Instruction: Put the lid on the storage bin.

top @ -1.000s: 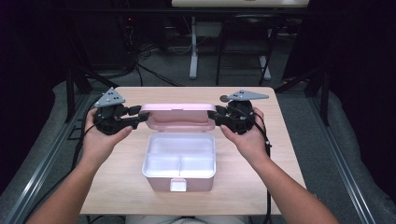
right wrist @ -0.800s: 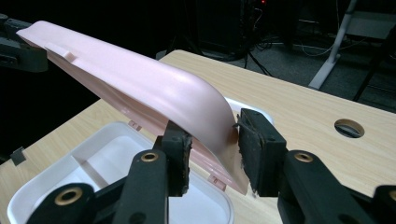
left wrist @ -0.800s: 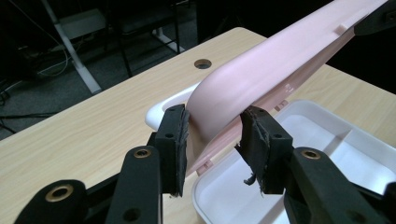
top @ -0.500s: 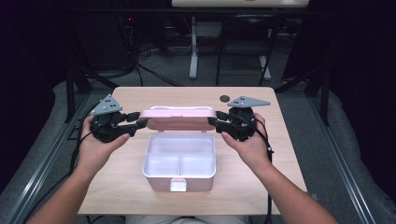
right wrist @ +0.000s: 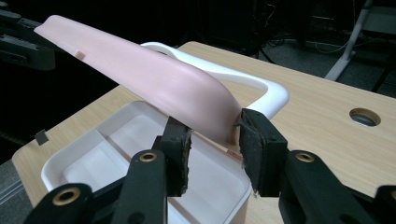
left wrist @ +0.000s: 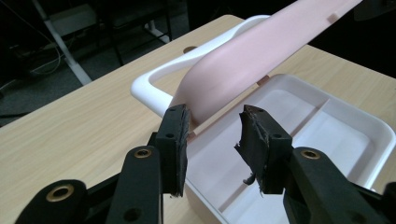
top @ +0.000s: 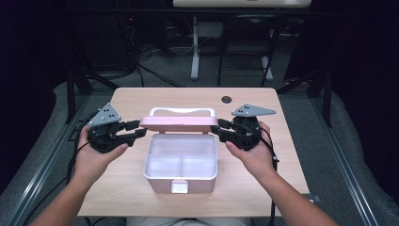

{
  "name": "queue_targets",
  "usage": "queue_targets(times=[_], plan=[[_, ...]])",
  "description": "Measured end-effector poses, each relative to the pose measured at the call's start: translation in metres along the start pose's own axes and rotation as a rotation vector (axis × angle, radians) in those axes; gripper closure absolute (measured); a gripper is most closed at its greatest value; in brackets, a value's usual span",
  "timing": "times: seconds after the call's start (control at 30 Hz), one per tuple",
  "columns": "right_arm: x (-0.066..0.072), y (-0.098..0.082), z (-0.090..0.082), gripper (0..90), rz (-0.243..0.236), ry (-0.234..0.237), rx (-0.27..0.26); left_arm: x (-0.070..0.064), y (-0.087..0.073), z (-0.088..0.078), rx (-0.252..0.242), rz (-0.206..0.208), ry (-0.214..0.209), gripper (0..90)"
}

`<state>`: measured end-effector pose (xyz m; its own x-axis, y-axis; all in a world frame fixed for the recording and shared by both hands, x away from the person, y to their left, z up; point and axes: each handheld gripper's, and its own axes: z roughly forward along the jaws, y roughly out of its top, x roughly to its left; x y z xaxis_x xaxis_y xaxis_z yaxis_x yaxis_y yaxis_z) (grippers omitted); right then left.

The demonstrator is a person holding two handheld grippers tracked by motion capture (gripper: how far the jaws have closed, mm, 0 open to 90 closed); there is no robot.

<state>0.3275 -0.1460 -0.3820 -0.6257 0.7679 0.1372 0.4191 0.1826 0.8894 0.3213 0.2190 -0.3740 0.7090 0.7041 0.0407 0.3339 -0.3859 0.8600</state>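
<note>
A white lunch box point(top: 181, 162) with 2 compartments sits open near the front edge of the counter point(top: 291, 155). Its pink lid point(top: 179, 123) is raised at the back, tilted over the box, with a white handle point(top: 181, 112) behind it. The left tongs point(top: 135, 130) meet the lid's left end; in the left gripper view the lid's corner point(left wrist: 196, 105) lies between the pads, though whether they clench it is unclear. The right tongs point(top: 220, 128) grasp the lid's right end, both pads point(right wrist: 254, 135) pressed against it.
</note>
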Motion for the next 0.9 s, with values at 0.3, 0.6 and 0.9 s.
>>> queue_targets(times=[0.3,0.6,0.9], plan=[[0.004,-0.008,-0.005,63.5,-0.006,0.014,0.008,-0.006,-0.011,-0.005,-0.015,0.000,-0.008,62.6],[0.008,-0.018,-0.007,63.7,-0.003,0.023,0.011,-0.009,-0.023,-0.008,-0.019,-0.014,-0.017,63.9],[0.010,-0.032,-0.012,64.1,0.002,0.039,0.017,-0.019,-0.033,-0.010,-0.029,0.003,-0.012,63.6]])
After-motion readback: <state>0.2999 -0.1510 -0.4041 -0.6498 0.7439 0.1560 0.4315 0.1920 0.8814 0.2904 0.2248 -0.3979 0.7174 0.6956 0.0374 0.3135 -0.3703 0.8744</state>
